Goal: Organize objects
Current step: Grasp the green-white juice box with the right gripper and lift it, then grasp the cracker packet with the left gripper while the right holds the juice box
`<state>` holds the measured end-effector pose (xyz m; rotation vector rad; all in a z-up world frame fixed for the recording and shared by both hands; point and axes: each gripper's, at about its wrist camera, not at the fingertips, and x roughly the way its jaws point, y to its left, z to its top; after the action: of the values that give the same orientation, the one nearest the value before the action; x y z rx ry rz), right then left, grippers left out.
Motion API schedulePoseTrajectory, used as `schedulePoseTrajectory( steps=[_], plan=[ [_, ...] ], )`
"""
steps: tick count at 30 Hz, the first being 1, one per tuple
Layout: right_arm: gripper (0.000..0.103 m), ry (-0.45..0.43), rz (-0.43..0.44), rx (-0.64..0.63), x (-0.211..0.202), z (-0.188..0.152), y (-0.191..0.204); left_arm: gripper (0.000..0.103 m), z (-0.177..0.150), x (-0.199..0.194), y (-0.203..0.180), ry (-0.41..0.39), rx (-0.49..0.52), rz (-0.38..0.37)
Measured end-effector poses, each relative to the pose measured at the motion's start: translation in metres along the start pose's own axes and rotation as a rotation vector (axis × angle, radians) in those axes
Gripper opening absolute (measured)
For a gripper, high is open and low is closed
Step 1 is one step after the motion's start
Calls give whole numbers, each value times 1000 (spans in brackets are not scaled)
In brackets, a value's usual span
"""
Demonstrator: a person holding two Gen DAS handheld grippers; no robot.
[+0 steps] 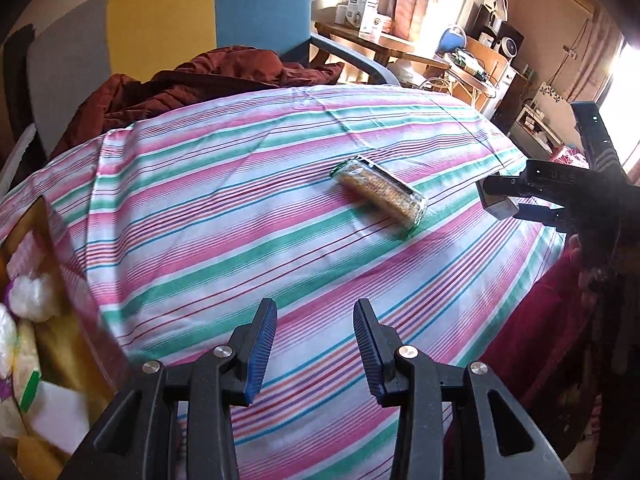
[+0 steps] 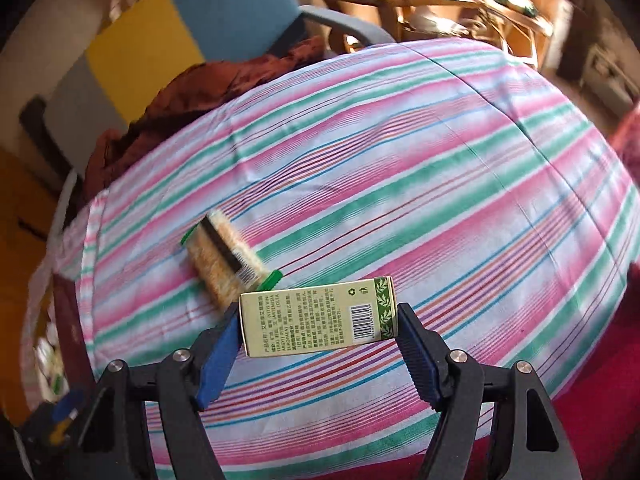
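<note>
Left wrist view first: the left gripper (image 1: 315, 344) is right at the bottom, close to the camera. Its two fingers with blue pads (image 1: 262, 350) have a small gap between them, and nothing is in that gap. They hang over a striped cloth (image 1: 200, 216) in pink, green and white that covers the table. Farther on, a see-through snack packet (image 1: 380, 192) with green ends lies flat on the cloth, near the middle. It is full of light brown bits. To the right of it, near the table edge, the right gripper (image 1: 516, 204) shows up with a small box between its tips.

On the far left a cardboard box (image 1: 44, 320) sits below the table edge, with soft white things inside. Behind the table a dark red blanket (image 1: 208, 76) is piled on a chair (image 1: 208, 12) with grey, yellow and blue parts. A wooden side table (image 1: 384, 40) with white boxes stands farther back.

Right wrist view: the right gripper (image 2: 318, 344) pinches a pale green box (image 2: 320, 318) by its two short ends. The box lies sideways between the pads, held up above the cloth (image 2: 400, 184). It has small writing, a barcode and a leafy band at one end. Just behind it the snack packet (image 2: 228, 256) rests on the cloth, a bit blurry. The chair (image 2: 192, 24) and red blanket (image 2: 192, 96) are far behind.
</note>
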<state>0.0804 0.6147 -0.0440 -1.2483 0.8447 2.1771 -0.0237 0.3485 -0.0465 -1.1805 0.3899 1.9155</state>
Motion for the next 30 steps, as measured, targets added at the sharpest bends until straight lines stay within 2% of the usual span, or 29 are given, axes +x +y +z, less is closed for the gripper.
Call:
schedulePoseTrajectory(
  steps=[4,8,11,14,16,21,26,28,29,30],
  plan=[
    [75,-49,43,55,-6,2,-2,40,27,33,-15,54,-45,-60],
    [75,-110,114,109,-16,0,-12,40,54,69,-24,113,-125,-69],
    [75,-136,151,119,-19,-4,-12,40,74,88,-32,120,-161,-77],
    [75,-147,185,113,-21,-4,-10,49,88,98,-33,121,-245,-127],
    [75,-158,208,117,-23,-5,-12,62,98,109,-35,138,-287,-130],
    [75,-177,254,124,-25,-6,-15,66,112,138,-40,202,-352,-91],
    [75,-180,287,122,-26,-7,-16,71,122,148,-57,184,-289,-3],
    [75,-191,298,131,-28,-7,-19,72,118,151,-71,173,-163,46],
    [75,-198,302,136,-29,-8,-20,71,114,152,-80,171,-69,77],
    [75,-201,304,139,-29,-8,-20,68,110,152,-87,166,-4,106]
  ],
)
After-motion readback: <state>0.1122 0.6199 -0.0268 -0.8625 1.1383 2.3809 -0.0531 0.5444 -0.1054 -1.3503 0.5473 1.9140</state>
